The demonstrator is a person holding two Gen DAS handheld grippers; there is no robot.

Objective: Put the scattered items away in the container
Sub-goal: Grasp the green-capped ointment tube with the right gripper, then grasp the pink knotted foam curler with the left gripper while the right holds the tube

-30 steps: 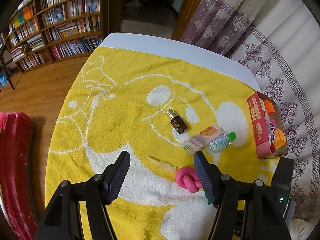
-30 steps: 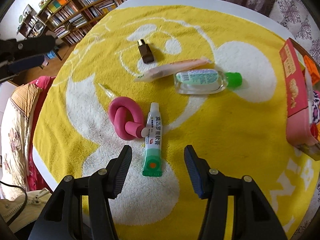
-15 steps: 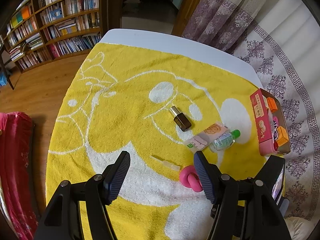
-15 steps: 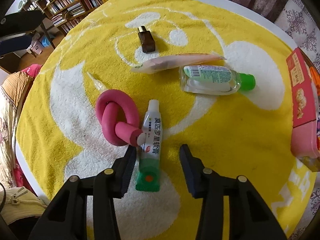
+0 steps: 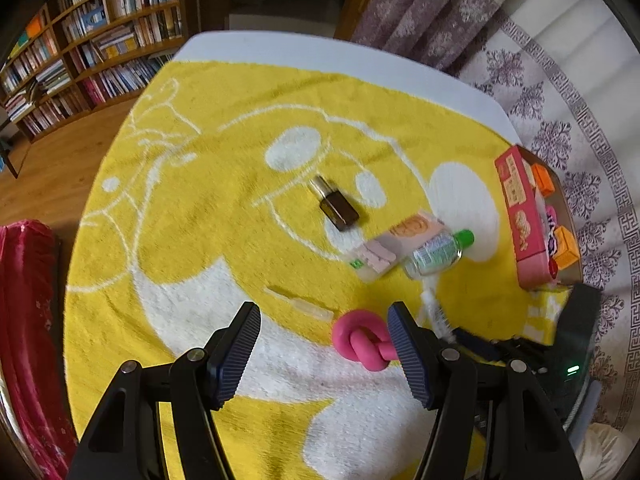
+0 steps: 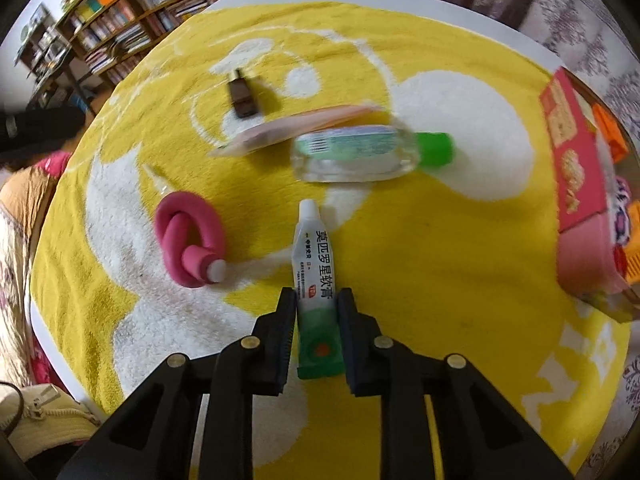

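Observation:
My right gripper (image 6: 316,300) is shut on the green end of a white ointment tube (image 6: 314,256), which points away from me over the yellow towel. A pink knotted foam curler (image 6: 188,236) lies left of it; it also shows in the left wrist view (image 5: 362,340). Beyond lie a clear bottle with a green cap (image 6: 368,154), a pink sachet (image 6: 296,128), a brown vial (image 6: 242,94) and a small clear dropper (image 6: 158,178). My left gripper (image 5: 322,334) is open and empty above the towel, left of the curler. The container (image 6: 576,176) stands at the right.
The yellow towel (image 5: 200,160) covers a white table (image 5: 280,44). The container (image 5: 524,216) holds a pink box and orange items. A bookshelf (image 5: 80,40) stands far left, curtains at the back right. A red cushion (image 5: 24,320) is left of the table.
My right gripper moved forward and closed on the ointment tube, which now sits apart from the curler. The left gripper shifted slightly and stays open.

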